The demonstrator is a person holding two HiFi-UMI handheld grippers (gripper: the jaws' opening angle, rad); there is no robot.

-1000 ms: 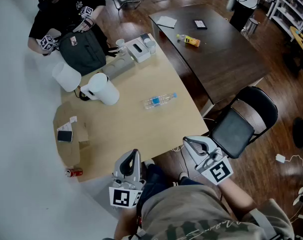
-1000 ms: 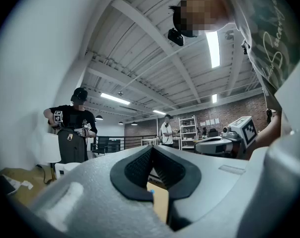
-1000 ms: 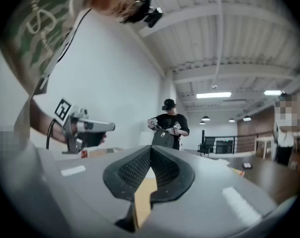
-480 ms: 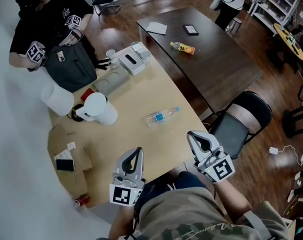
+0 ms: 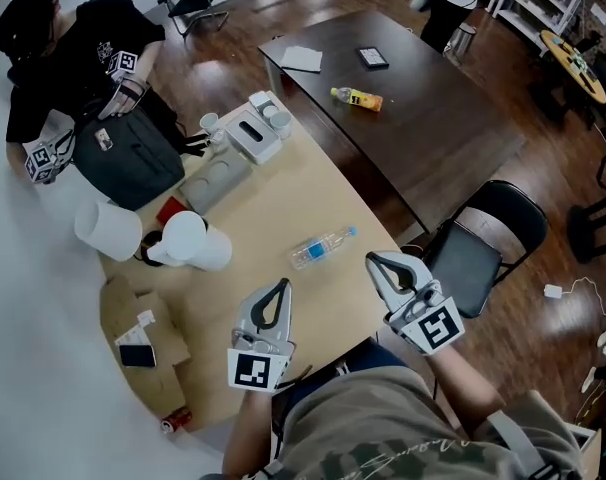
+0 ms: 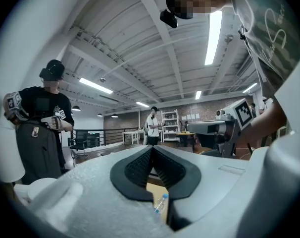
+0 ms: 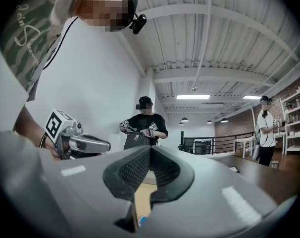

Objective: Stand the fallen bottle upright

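The fallen bottle (image 5: 321, 247) is clear plastic with a blue cap and label. It lies on its side on the light wooden table (image 5: 283, 193), near the table's right edge. My left gripper (image 5: 279, 287) hangs over the table's near edge, below and left of the bottle, with its jaws shut and empty. My right gripper (image 5: 377, 261) is just off the table's right corner, to the right of the bottle, also shut and empty. Under the closed jaws, the bottle (image 6: 161, 203) shows in the left gripper view, and a blue bit of the bottle (image 7: 141, 220) in the right gripper view.
A white kettle (image 5: 188, 240), a white tub (image 5: 108, 230), a grey box with a tissue box (image 5: 251, 133) and a black backpack (image 5: 123, 153) held by a person stand at the table's far end. A black chair (image 5: 483, 238) is on the right. The dark table (image 5: 423, 118) behind carries a yellow bottle (image 5: 357, 98).
Both grippers have moved forward from in front of my body to the table's near edge, closer to the bottle. The bottle lies as before.
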